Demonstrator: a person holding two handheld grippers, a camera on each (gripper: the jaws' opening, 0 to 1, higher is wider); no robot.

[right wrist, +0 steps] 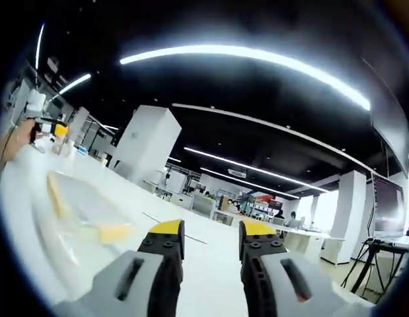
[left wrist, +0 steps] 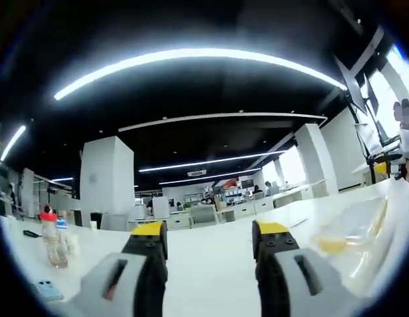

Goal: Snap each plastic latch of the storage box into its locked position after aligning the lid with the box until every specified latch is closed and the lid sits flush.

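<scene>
The clear storage box [left wrist: 363,231] with yellow latches [left wrist: 333,245] lies on the white counter [left wrist: 211,271], right of the left tongs [left wrist: 209,239] and left of the right tongs [right wrist: 211,239]. Both tongs stand apart, empty, above the counter. A red-capped bottle [left wrist: 52,241] stands far left.

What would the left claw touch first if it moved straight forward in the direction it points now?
Probably nothing soon. The left claw is open and points over bare white tabletop. The clear storage box lies off to its right, the red-capped bottle to its left. Depth is uncertain.
</scene>
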